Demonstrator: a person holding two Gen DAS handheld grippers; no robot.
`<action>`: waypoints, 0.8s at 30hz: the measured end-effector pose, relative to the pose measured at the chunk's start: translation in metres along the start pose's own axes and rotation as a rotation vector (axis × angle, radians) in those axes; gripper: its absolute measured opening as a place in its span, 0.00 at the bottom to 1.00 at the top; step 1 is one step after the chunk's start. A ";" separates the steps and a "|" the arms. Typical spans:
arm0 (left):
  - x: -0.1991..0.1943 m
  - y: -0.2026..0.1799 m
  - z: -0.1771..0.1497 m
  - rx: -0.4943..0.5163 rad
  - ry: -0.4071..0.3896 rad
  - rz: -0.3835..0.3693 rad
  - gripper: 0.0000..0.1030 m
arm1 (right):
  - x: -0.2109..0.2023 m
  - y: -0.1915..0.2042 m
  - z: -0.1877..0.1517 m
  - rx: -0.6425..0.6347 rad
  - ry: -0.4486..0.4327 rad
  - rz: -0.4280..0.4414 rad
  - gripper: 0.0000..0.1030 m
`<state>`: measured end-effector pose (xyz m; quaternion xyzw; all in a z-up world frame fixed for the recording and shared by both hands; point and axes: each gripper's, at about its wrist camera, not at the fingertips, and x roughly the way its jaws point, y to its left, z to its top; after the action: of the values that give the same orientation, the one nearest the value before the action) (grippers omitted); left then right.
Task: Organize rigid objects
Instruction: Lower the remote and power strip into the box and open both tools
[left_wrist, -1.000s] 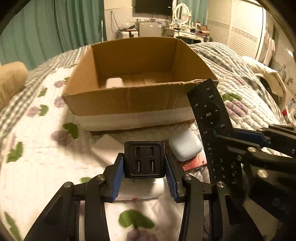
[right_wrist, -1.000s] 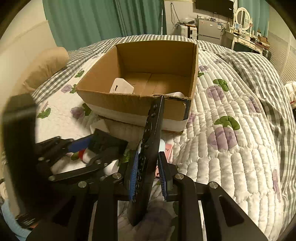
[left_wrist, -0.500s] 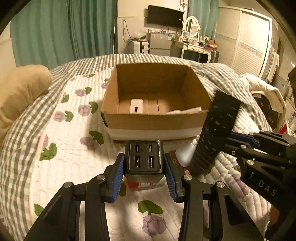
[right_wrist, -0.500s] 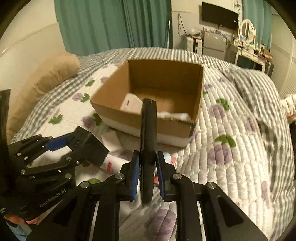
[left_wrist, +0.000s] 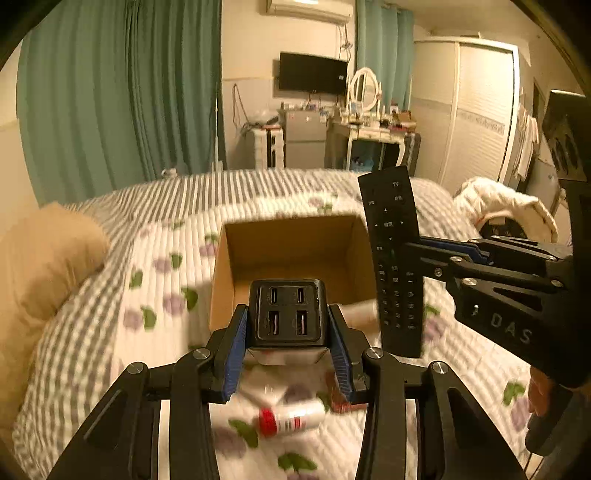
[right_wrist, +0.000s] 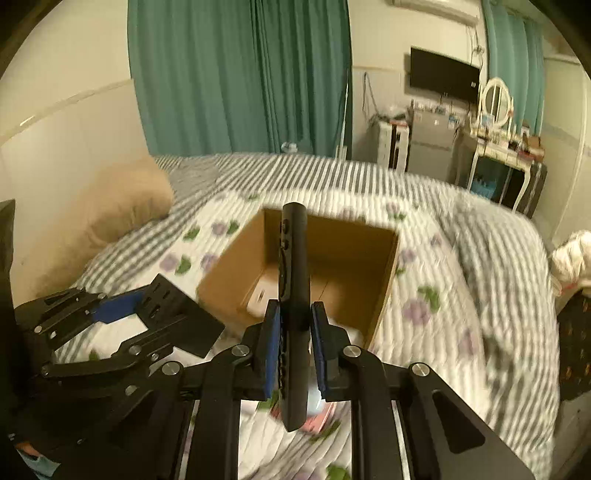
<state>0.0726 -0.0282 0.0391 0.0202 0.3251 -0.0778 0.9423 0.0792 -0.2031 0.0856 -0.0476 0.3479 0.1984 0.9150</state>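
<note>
Above the box rim (left_wrist: 288, 221), each hand-held gripper grips: charger (left_wrist: 287, 314), remote (right_wrist: 293, 295)

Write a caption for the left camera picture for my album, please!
Left claw grips a black USB charger while the right claw holds a TV remote upright above the cardboard box.

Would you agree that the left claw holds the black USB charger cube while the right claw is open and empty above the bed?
Not quite: the right claw is not empty. It is shut on the black TV remote, held upright, as the right wrist view shows. The left claw does hold the black USB charger cube above the bed.
</note>
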 end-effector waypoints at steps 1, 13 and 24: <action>0.000 0.001 0.007 -0.001 -0.011 -0.008 0.41 | 0.000 -0.001 0.006 -0.003 -0.008 -0.004 0.15; 0.077 0.007 0.061 0.032 -0.022 0.005 0.41 | 0.072 -0.030 0.050 0.002 0.082 -0.063 0.14; 0.165 0.003 0.040 0.109 0.106 0.038 0.41 | 0.142 -0.056 0.027 0.081 0.239 -0.045 0.15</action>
<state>0.2252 -0.0504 -0.0310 0.0819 0.3693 -0.0763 0.9225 0.2148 -0.2016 0.0100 -0.0416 0.4610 0.1566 0.8725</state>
